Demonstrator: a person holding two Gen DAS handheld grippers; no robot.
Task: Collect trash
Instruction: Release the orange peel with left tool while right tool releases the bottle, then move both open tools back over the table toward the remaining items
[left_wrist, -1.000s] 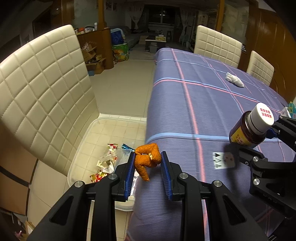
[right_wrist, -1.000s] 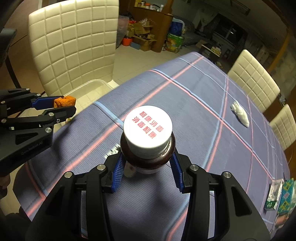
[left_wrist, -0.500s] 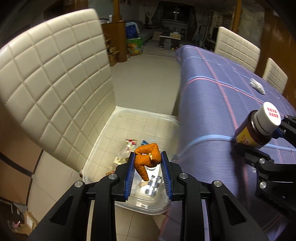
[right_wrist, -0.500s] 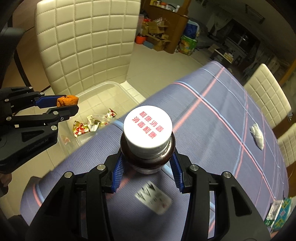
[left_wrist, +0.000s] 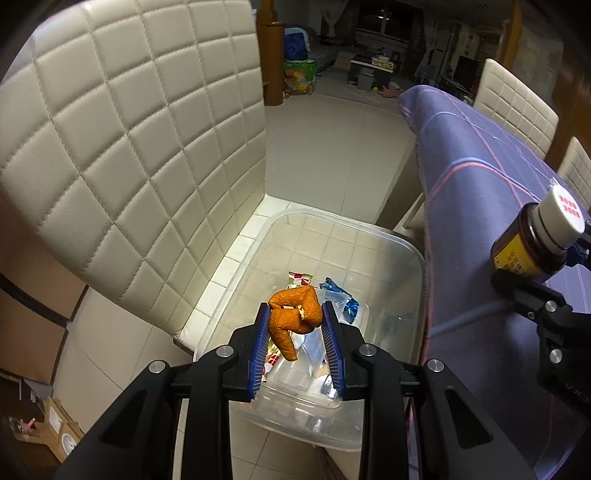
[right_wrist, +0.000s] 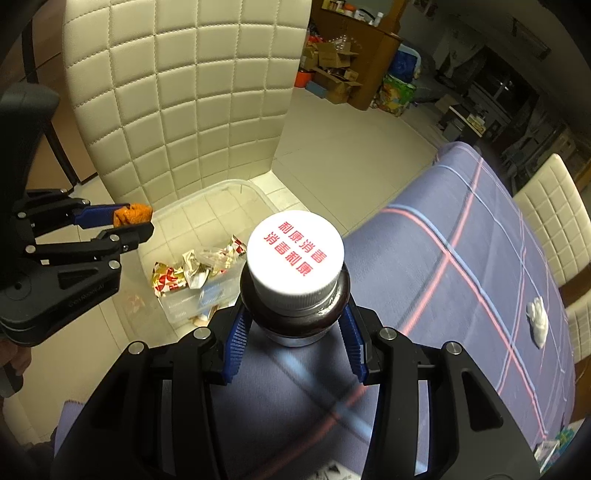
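Note:
My left gripper (left_wrist: 295, 317) is shut on a curled orange peel (left_wrist: 293, 314) and hangs over a clear plastic bin (left_wrist: 384, 236) on the floor beside the table. The bin holds several wrappers (right_wrist: 195, 269). In the right wrist view the left gripper (right_wrist: 136, 221) and its orange peel (right_wrist: 133, 214) show at the left, above the bin's (right_wrist: 236, 186) near side. My right gripper (right_wrist: 295, 325) is shut on a brown bottle (right_wrist: 295, 314) with a white cap printed in red, held over the table's corner. The brown bottle (left_wrist: 532, 251) also shows at the right of the left wrist view.
A cream quilted chair (left_wrist: 129, 147) stands right behind the bin. The table wears a purple striped cloth (right_wrist: 461, 277), with a crumpled white tissue (right_wrist: 537, 321) lying further along it. More cream chairs (left_wrist: 513, 103) line the far side. Boxes and bags (right_wrist: 343, 77) clutter the back.
Both grippers have swung left off the table toward the bin. The peel went from above the table edge to above the bin, and the bottle has reached the table's corner.

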